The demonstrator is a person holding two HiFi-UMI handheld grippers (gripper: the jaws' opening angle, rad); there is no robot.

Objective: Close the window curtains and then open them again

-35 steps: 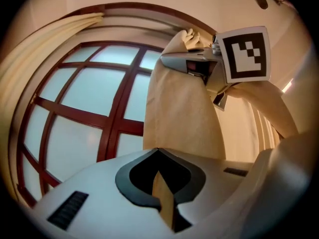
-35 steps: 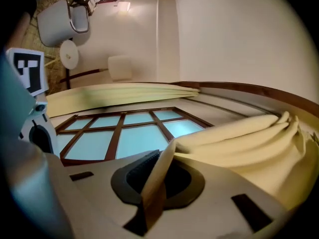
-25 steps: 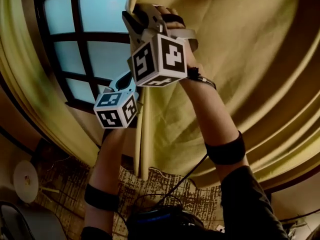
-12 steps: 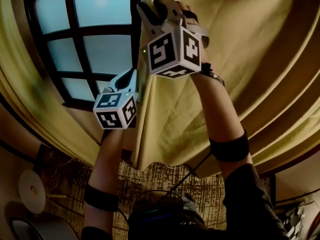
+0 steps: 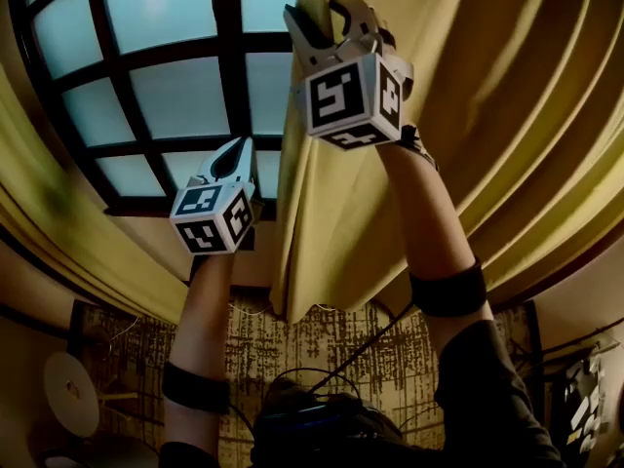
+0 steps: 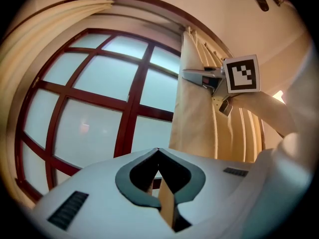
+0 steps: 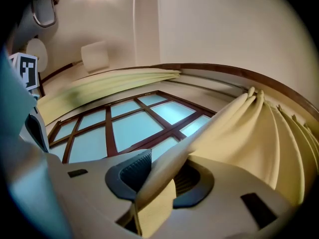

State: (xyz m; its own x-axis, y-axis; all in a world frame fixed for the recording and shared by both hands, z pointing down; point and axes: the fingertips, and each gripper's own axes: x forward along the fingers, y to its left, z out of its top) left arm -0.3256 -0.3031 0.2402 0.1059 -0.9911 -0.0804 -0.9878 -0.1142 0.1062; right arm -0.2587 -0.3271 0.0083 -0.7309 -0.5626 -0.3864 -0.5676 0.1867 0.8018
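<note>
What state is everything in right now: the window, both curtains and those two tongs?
Window, mostly uncovered.
Left curtain, drawn back to its side.
Right curtain, gathered aside.
Left tongs, shut.
Right tongs, open; the jaws have just been opening, with the right curtain's edge lying between them.

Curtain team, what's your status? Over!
Left tool shut. Right tool jaws just opening, yellow fabric curtain edge between them. Dark-framed grid window mostly uncovered. Nothing in the way.
</note>
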